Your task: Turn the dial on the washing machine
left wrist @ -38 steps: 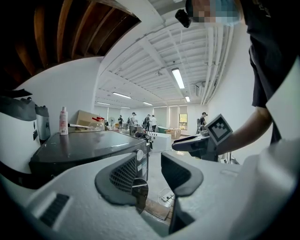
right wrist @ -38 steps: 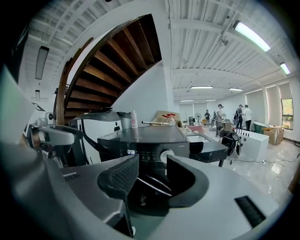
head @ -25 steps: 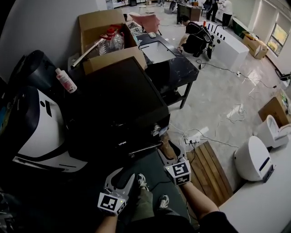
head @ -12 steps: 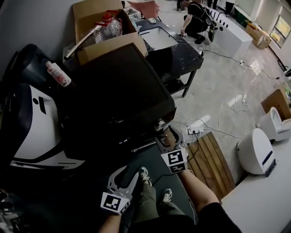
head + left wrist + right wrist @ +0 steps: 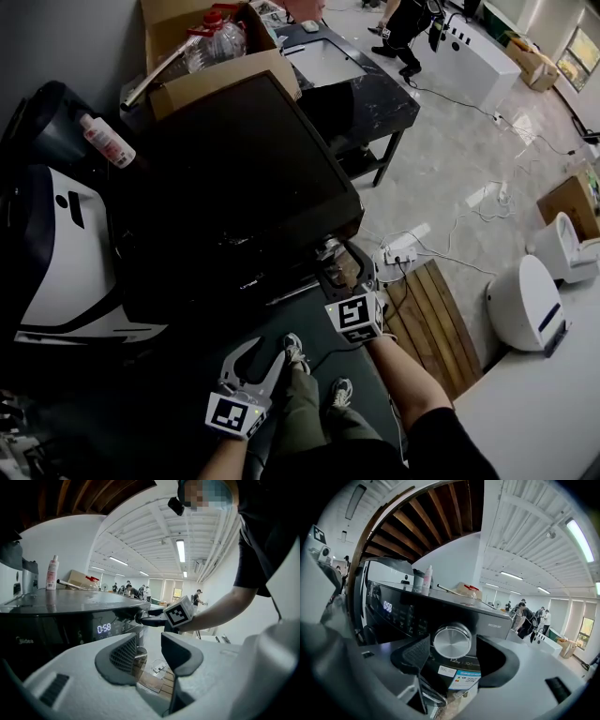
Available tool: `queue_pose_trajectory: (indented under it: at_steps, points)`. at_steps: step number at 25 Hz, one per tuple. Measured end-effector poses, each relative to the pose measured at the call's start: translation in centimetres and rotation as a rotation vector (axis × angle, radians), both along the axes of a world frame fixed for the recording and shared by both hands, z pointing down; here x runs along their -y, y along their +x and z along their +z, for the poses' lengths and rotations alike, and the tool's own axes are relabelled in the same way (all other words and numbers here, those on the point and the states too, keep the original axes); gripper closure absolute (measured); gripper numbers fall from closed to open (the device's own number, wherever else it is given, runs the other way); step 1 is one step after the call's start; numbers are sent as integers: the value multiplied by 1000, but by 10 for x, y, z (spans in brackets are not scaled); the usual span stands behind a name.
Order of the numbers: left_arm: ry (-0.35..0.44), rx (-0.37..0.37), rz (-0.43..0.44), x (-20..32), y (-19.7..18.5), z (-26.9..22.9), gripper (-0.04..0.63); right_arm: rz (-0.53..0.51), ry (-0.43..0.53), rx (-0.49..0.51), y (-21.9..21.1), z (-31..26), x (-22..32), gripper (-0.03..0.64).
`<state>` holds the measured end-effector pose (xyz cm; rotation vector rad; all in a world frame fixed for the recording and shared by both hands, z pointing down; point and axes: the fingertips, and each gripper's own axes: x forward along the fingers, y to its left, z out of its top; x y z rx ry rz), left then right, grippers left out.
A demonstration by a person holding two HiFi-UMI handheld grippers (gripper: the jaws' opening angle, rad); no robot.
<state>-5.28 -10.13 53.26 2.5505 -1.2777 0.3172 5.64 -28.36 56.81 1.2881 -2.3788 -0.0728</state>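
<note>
Right tool (image 5: 337, 267) is standing open, its jaws having just been opening, with the dial (image 5: 451, 642) sitting between them and a gap showing on each side, so nothing is being gripped yet. If the jaws are closing off-centre or only on the rim, the pads are likely slipping round the smooth metal instead of turning it. Pushing in too far is risking a knock on the panel. The dial is looking round, silvery and brushed, standing out from the right end of the dark washer (image 5: 234, 187) front, above a label (image 5: 464, 679), with the display (image 5: 387, 605) glowing further left. Left tool (image 5: 265, 354) is hanging open and empty, lower, clear of the washer.
</note>
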Motion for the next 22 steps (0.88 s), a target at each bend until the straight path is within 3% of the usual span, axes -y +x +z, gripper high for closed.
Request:
queue_pose_trajectory:
  at_steps: [6, 12, 14, 19, 22]
  points:
    - [-27, 16, 14, 0, 2, 6, 442, -23, -1, -45, -4, 2, 2, 342]
    - [-7, -5, 10, 7, 1, 6, 442, -11, -9, -7, -4, 5, 5, 350]
    - [-8, -9, 9, 8, 1, 6, 442, -1, -53, 64, -4, 6, 5, 351]
    - [-10, -17, 6, 8, 3, 6, 442, 40, -221, 365, 3, 6, 8, 350]
    - [-11, -21, 9, 8, 4, 6, 442, 45, -282, 472, 6, 8, 10, 350]
